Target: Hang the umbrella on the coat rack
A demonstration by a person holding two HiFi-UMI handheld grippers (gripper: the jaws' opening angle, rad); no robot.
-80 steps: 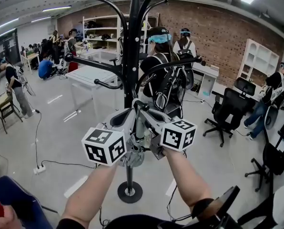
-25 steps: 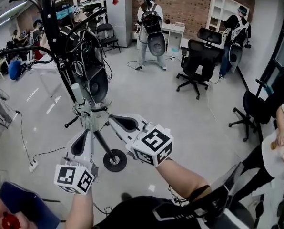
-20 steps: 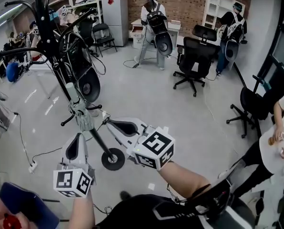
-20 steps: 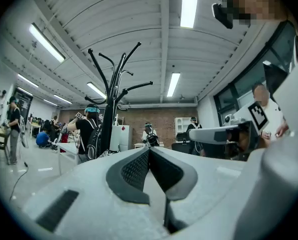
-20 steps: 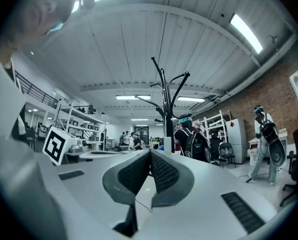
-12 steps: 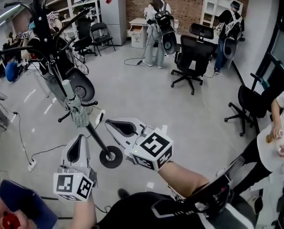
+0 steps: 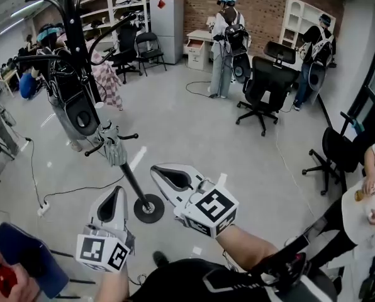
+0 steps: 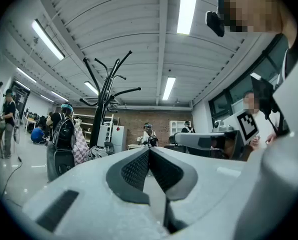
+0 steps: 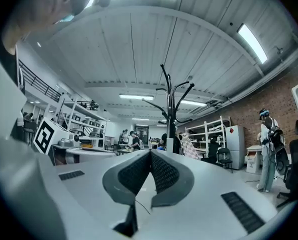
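The black coat rack (image 7: 80, 49) slants from the upper left down to its round base (image 7: 148, 207). A folded grey umbrella (image 7: 112, 147) hangs on a low hook against the pole, free of both grippers. My left gripper (image 7: 117, 190) is shut and empty, below the umbrella and left of the base. My right gripper (image 7: 156, 168) is shut and empty too, just right of the pole. The left gripper view has its jaws (image 8: 149, 149) closed, with the rack (image 8: 105, 96) far off. In the right gripper view the jaws (image 9: 150, 153) are closed, with the rack (image 9: 170, 111) behind them.
A black office chair (image 7: 267, 80) and people with backpacks (image 7: 228, 36) stand across the floor. Another chair (image 7: 338, 150) and a seated person (image 7: 370, 200) are at the right. A cable and power strip (image 7: 43, 207) lie left of the base. A blue object (image 7: 24, 257) is at the bottom left.
Earlier both grippers were at the rack around the umbrella. They have since drawn back and down, and the umbrella now hangs on the rack by itself.
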